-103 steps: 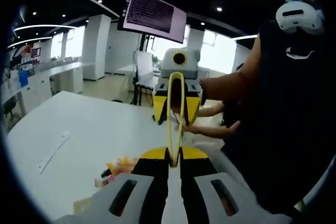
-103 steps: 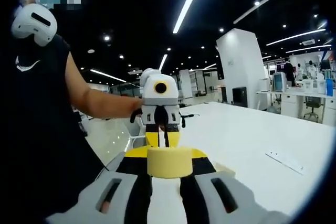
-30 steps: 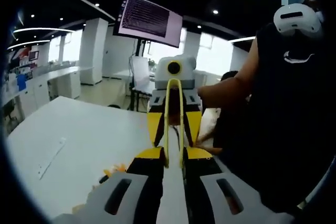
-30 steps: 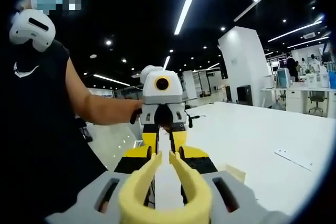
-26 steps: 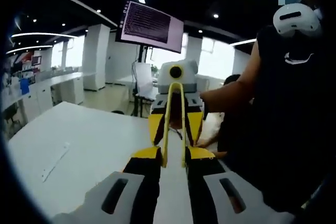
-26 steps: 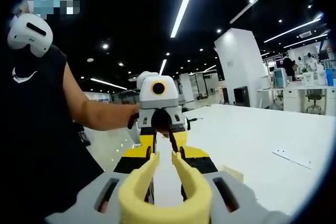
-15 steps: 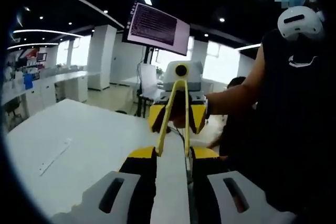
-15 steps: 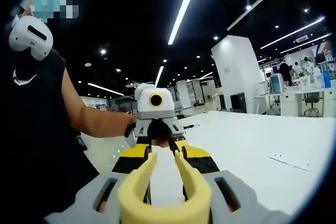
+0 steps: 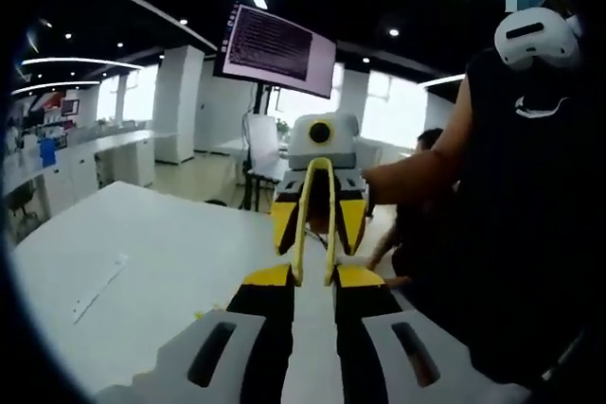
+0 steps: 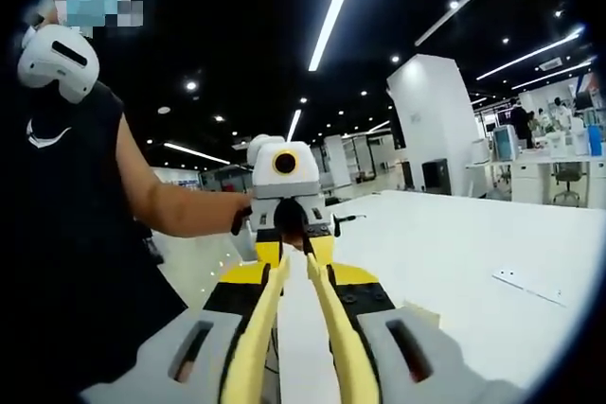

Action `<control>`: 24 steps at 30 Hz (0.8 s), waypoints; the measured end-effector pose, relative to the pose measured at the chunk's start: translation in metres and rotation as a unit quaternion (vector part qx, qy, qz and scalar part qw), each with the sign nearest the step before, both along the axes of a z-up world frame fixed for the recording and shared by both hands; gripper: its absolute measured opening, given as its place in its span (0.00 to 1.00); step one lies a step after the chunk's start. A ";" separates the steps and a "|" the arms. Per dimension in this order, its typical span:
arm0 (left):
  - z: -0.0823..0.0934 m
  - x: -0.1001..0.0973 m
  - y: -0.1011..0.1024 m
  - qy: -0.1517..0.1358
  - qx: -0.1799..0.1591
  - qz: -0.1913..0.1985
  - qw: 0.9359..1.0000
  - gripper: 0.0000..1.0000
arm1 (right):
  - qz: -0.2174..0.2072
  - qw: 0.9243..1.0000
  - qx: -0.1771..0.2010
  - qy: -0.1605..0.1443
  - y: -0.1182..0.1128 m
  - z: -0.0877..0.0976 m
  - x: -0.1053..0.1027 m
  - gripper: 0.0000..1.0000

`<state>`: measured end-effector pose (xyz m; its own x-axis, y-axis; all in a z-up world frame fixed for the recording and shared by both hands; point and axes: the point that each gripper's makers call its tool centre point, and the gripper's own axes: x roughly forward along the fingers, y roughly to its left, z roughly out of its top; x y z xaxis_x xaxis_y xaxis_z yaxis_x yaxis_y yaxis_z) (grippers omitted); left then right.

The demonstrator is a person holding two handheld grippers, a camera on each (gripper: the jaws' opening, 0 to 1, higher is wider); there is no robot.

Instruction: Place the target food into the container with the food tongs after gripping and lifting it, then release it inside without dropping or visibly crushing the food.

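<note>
Yellow food tongs point(image 9: 303, 234) span the gap between my two grippers, which face each other above a white table point(image 9: 170, 253). In the left gripper view the tongs form a narrow arch. Their looped end lies far off at the right gripper point(image 9: 318, 234), and the two tips rest between the jaws of my left gripper point(image 9: 312, 276), touching them. In the right gripper view the tongs' arms point(image 10: 259, 328) run up from the bottom along the inner sides of my right gripper point(image 10: 296, 276), whose jaws hold them. The left gripper point(image 10: 295, 251) meets the tips.
A person in a black top point(image 9: 530, 186) holds both grippers, one forearm point(image 10: 180, 210) reaching in from the left. A white strip point(image 9: 95, 281) lies on the table, and a pale box corner point(image 10: 421, 312) sits beside my right jaw. A monitor on a stand point(image 9: 275, 44) is behind.
The tongs have slid deeper into my right gripper, and their looped end has left the bottom of that view. The left jaws, squeezed together 3.4 s ago, spread, then narrowed slightly.
</note>
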<state>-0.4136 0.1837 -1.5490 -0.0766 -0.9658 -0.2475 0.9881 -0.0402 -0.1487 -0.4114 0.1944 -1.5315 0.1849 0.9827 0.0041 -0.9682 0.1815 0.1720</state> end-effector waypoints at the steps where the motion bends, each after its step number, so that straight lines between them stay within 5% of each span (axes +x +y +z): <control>1: 0.000 0.000 0.000 0.000 0.000 0.001 1.000 0.11 | -0.001 1.000 0.001 -0.001 0.000 0.000 0.000 0.22; 24: -0.002 -0.001 -0.003 0.006 -0.001 0.010 1.000 0.17 | -0.008 1.000 0.000 0.010 0.003 -0.001 0.001 0.23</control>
